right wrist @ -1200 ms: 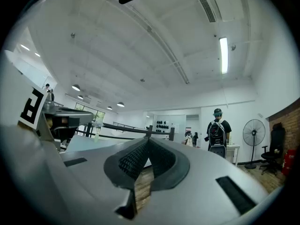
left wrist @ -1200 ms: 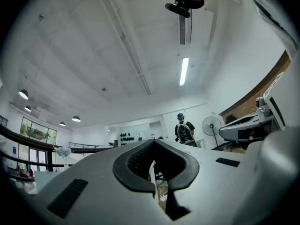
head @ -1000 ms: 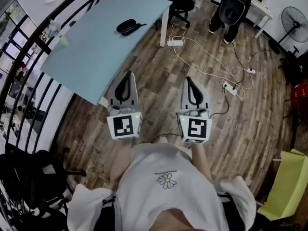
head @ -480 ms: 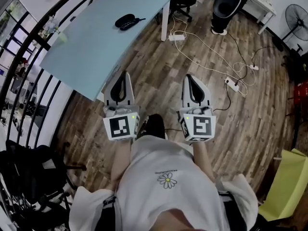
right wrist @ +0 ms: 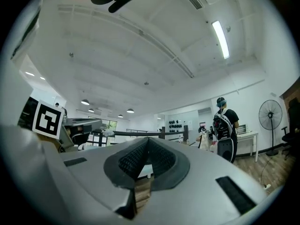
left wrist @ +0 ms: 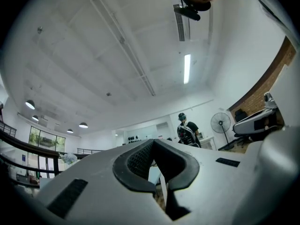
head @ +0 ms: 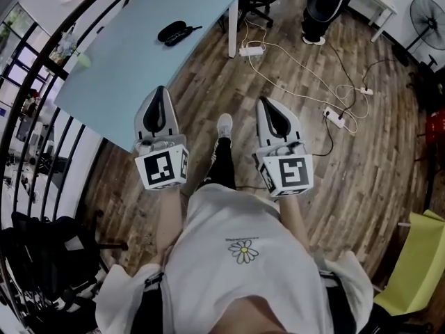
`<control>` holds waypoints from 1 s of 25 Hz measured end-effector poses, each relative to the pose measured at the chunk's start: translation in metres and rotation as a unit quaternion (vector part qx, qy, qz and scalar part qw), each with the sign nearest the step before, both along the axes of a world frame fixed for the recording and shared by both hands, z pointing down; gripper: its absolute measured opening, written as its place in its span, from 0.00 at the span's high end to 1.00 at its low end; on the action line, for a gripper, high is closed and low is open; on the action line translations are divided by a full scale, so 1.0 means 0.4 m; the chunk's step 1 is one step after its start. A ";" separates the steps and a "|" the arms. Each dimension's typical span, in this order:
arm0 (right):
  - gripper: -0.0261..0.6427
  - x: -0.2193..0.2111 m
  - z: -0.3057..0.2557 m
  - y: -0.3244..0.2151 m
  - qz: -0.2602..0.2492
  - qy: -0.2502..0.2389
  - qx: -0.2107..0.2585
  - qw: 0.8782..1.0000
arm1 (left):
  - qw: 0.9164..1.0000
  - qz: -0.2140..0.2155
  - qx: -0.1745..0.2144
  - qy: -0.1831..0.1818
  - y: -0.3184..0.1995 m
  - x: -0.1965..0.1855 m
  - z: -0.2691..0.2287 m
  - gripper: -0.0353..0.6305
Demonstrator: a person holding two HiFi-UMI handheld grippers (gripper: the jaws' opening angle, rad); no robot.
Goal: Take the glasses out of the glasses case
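Note:
A black glasses case [head: 172, 32] lies on the far part of the light blue table [head: 125, 68], with a thin dark piece sticking out at its right end. Both grippers hang in the air over the wooden floor, well short of the case. My left gripper [head: 160, 90] is shut and empty, its tip just over the table's near corner. My right gripper [head: 267, 103] is also shut with nothing in it, off to the right of the table. The left gripper view [left wrist: 153, 143] and the right gripper view [right wrist: 147, 140] look slightly upward at the ceiling, with the jaws closed.
A person [head: 325, 2] stands at the back by a white desk. Power strips [head: 252, 50] and cables trail over the floor. A standing fan [head: 425, 23] is at the far right, a black railing [head: 42, 82] along the left. My own leg and white shoe [head: 224, 125] reach forward between the grippers.
The table and case have come closer as I step forward. Both grippers have moved ahead, the left tip now over the table's corner. A leg has swung forward between them.

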State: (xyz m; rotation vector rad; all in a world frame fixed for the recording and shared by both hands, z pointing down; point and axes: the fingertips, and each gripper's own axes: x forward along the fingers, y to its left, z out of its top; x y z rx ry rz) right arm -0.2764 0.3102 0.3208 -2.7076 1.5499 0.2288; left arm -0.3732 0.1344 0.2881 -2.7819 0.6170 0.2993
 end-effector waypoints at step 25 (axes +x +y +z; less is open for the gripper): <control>0.95 0.627 0.072 -0.635 -0.095 -0.004 -0.076 0.993 | 0.999 -0.046 -0.023 -0.004 -0.550 0.689 0.044 0.92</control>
